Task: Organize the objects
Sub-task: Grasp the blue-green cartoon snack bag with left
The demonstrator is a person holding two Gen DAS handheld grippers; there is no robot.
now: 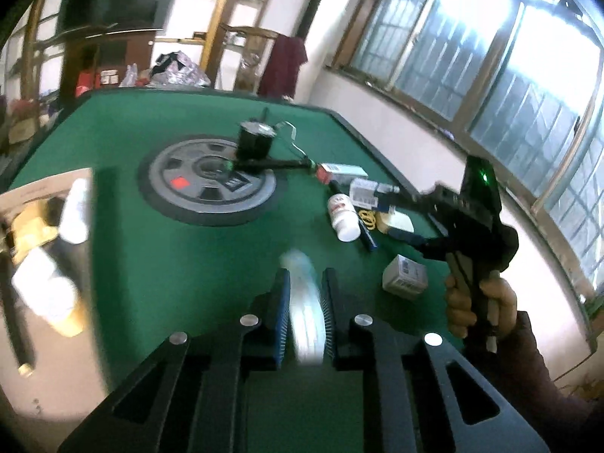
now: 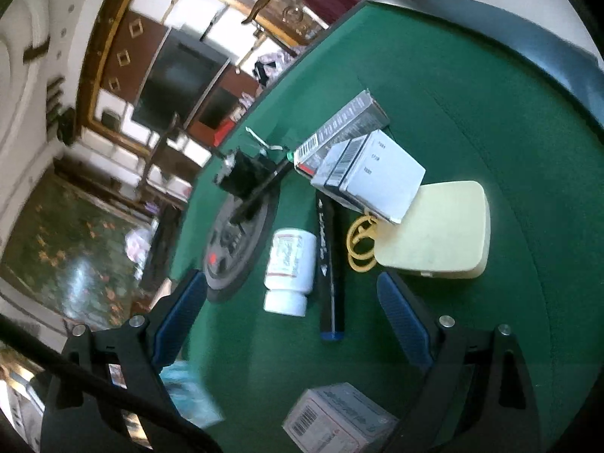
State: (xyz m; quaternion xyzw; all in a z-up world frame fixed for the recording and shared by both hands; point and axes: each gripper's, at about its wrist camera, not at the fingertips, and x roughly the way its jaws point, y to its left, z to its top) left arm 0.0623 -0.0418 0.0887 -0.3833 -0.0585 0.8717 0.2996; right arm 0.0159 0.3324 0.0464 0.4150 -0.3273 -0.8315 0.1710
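My left gripper (image 1: 305,279) is shut on a pale translucent packet (image 1: 305,302), blurred, held above the green table (image 1: 151,234). My right gripper (image 2: 290,287) is open and empty, hovering over a white pill bottle (image 2: 288,268) and a black marker (image 2: 330,275). The right gripper also shows in the left wrist view (image 1: 396,215), over the pile. Beside them lie yellow rubber bands (image 2: 358,241), a cream case (image 2: 438,230), stacked white and grey boxes (image 2: 362,162) and a small white box (image 2: 336,419).
A cardboard box (image 1: 41,249) holding white bottles stands at the table's left. A grey round disc (image 1: 211,181) is set in the table's middle, with a black cylinder (image 1: 255,139) and a black rod (image 1: 271,164) on it. Windows run along the right.
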